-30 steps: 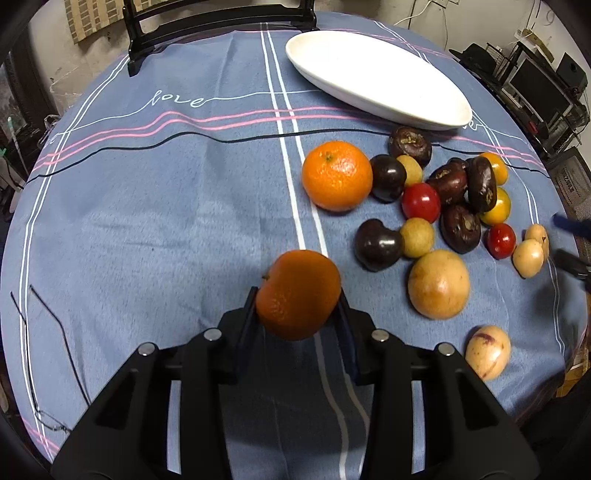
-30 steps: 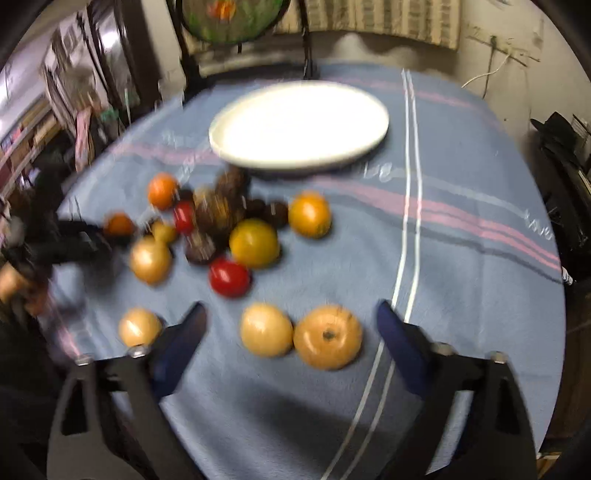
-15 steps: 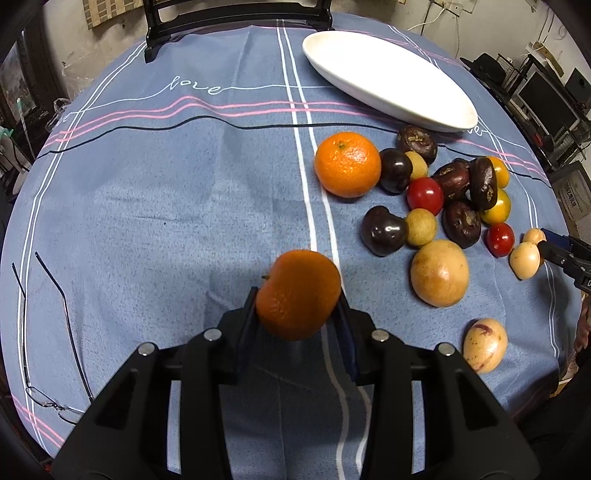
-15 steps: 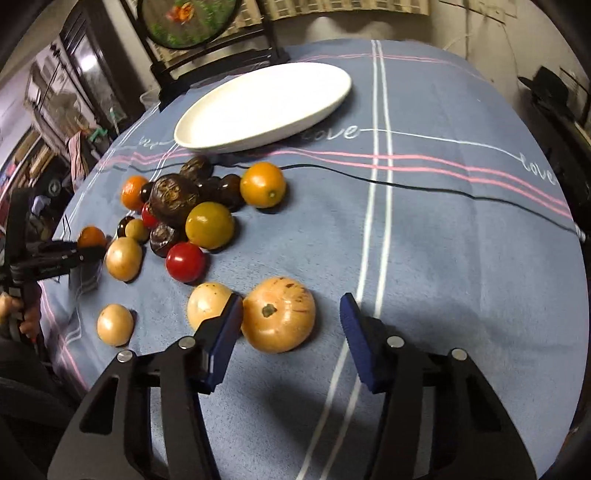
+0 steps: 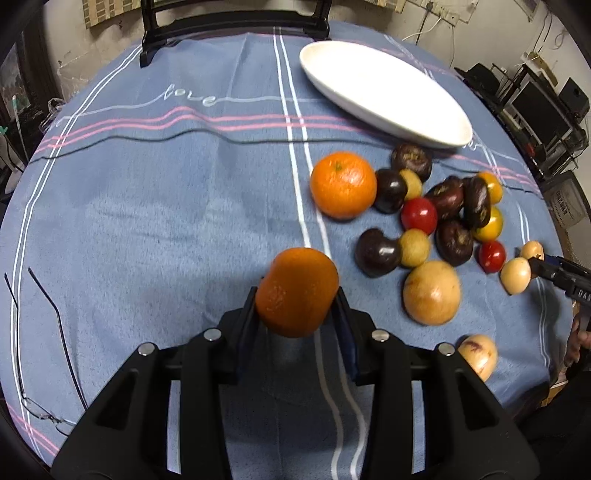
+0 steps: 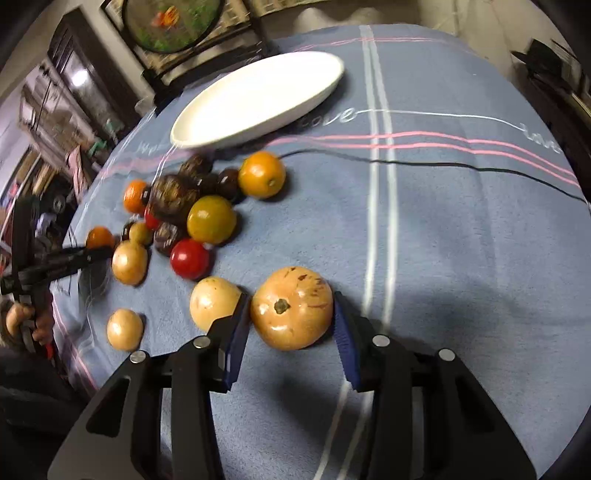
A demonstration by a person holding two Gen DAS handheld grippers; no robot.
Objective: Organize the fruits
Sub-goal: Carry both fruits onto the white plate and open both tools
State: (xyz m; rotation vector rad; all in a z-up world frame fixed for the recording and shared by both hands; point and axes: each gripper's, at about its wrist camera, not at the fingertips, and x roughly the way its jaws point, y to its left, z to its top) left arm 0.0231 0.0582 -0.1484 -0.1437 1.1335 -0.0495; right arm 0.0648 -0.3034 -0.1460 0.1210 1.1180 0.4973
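Note:
My left gripper [image 5: 295,317] is shut on an orange tangerine [image 5: 297,291] and holds it above the blue tablecloth. A second orange [image 5: 343,184] and a cluster of dark, red and yellow fruits [image 5: 443,218] lie on the cloth to the right. An empty white oval plate [image 5: 384,92] sits at the back right. My right gripper [image 6: 290,332] has its jaws around a tan speckled fruit [image 6: 291,306] on the cloth, the pads at or very near its sides. The plate [image 6: 258,96] lies beyond the fruit cluster [image 6: 192,210].
Eyeglasses [image 5: 40,350] lie on the cloth at the left. A black chair [image 5: 232,26] stands behind the table. Shelves and electronics [image 5: 535,103] stand to the right. Pale round fruits [image 6: 214,302] lie beside my right gripper.
My right gripper has moved forward and down and narrowed its jaws around the tan speckled fruit. My left gripper has kept its hold on the tangerine and shifted a little.

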